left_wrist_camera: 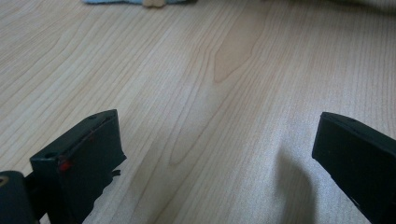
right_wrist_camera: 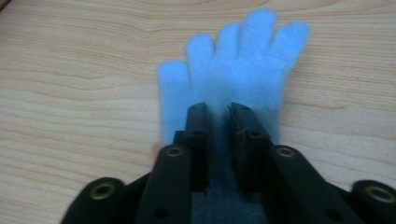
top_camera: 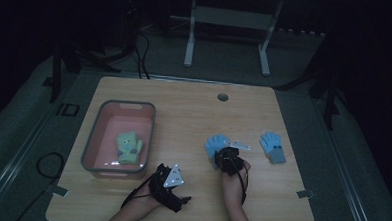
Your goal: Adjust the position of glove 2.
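right claw (right_wrist_camera: 218, 116): slightly apart over blue glove (right_wrist_camera: 233, 70) | left claw (left_wrist_camera: 215, 154): wide apart, table (left_wrist_camera: 210, 70)

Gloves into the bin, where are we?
Done: one green glove lies in the pink bin. In hand: the right gripper is down over a blue glove on the table, jaws narrowly apart with its cuff between them; a firm grip can't be confirmed. Left: that glove and the second blue glove. The left gripper waits open.
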Demonstrator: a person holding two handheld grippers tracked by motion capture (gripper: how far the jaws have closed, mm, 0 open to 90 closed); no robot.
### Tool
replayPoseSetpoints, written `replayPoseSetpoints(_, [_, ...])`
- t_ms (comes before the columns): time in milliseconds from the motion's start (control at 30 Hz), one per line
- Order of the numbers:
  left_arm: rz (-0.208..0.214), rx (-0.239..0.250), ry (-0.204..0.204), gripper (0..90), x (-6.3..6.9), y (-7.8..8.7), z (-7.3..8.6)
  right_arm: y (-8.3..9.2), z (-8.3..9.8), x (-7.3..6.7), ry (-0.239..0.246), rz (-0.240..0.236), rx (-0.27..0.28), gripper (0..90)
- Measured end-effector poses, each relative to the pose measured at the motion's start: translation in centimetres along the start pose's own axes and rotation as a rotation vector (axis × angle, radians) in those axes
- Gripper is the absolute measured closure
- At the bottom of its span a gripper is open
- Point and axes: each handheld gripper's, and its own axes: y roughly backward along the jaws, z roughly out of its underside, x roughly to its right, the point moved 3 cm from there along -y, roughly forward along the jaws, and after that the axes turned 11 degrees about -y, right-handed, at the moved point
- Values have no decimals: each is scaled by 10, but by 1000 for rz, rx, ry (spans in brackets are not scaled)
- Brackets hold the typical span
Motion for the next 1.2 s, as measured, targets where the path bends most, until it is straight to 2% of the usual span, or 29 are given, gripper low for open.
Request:
replayPoseSetpoints(133, [3,1,-1,20,0,0,0,4,-2,-3,15,-19,-4,687])
replayPoseSetpoints(233, [3,0,-2,20,0,0,0,9,-7,-1,32,-47,5,687])
replayPoseSetpoints(367, [5,2,-4,20,0,0,0,13,-15,3,95,-65,5,684])
replayPoseSetpoints(433, [4,-1,-5,20,0,0,0,14,-17,6,106,-69,9,694])
replayPoseSetpoints(500, [6,0,-5,20,0,0,0,19,-26,15,122,-84,10,729])
replayPoseSetpoints(567, [6,2,-2,20,0,0,0,23,-32,22,127,-106,12,725])
replayPoseSetpoints(667, [6,1,-3,20,0,0,0,31,-40,33,145,-113,20,721])
replayPoseSetpoints(800, [6,1,-3,20,0,0,0,39,-48,51,159,-104,33,690])
replayPoseSetpoints(900, [8,3,2,20,0,-1,1,44,-51,67,193,-90,43,670])
replayPoseSetpoints(1200, [13,4,3,20,0,-1,1,58,-57,125,257,-63,53,663])
